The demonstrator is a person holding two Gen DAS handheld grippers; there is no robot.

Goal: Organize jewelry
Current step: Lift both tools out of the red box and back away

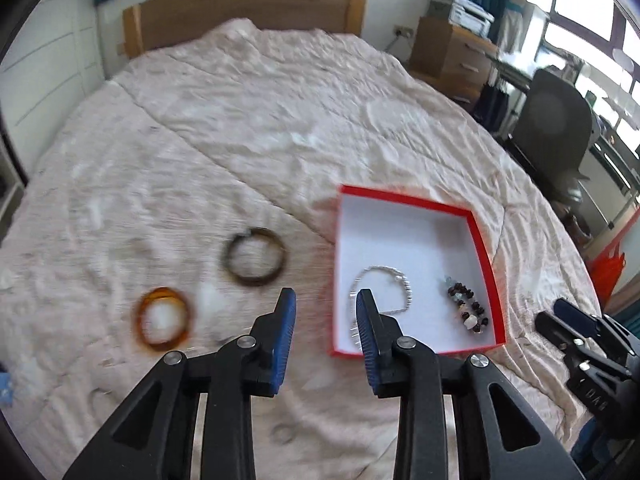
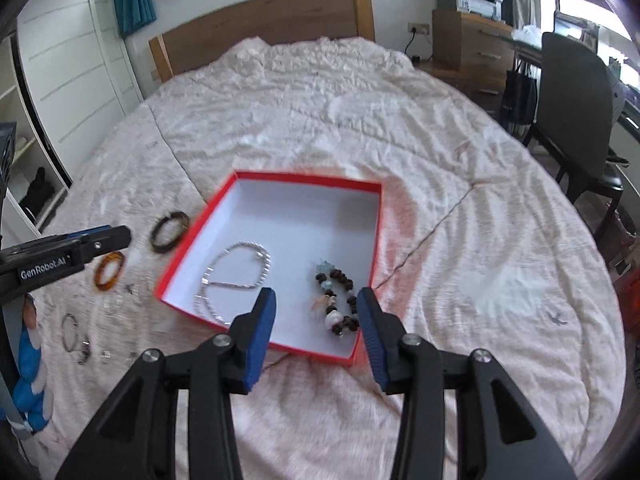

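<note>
A red box with a white inside (image 1: 404,197) (image 2: 304,176) lies on the pink bed cover. In it are a silver chain necklace (image 1: 394,270) (image 2: 256,246) and a dark beaded bracelet (image 1: 468,305) (image 2: 334,274). Left of the box lie a dark bangle (image 1: 256,282) (image 2: 160,246) and an amber bangle (image 1: 140,320) (image 2: 116,258). My left gripper (image 1: 326,296) hangs open and empty above the box's near left edge. Open and empty as well, my right gripper (image 2: 317,294) hovers over the box's near side, above the beaded bracelet.
Several small rings and a thin bangle (image 2: 70,332) lie on the cover at the near left, beside a blue plush toy (image 2: 28,380). A wooden headboard (image 2: 264,20) stands at the far end. A dark chair (image 2: 572,92) and wooden drawers (image 2: 472,40) stand on the right.
</note>
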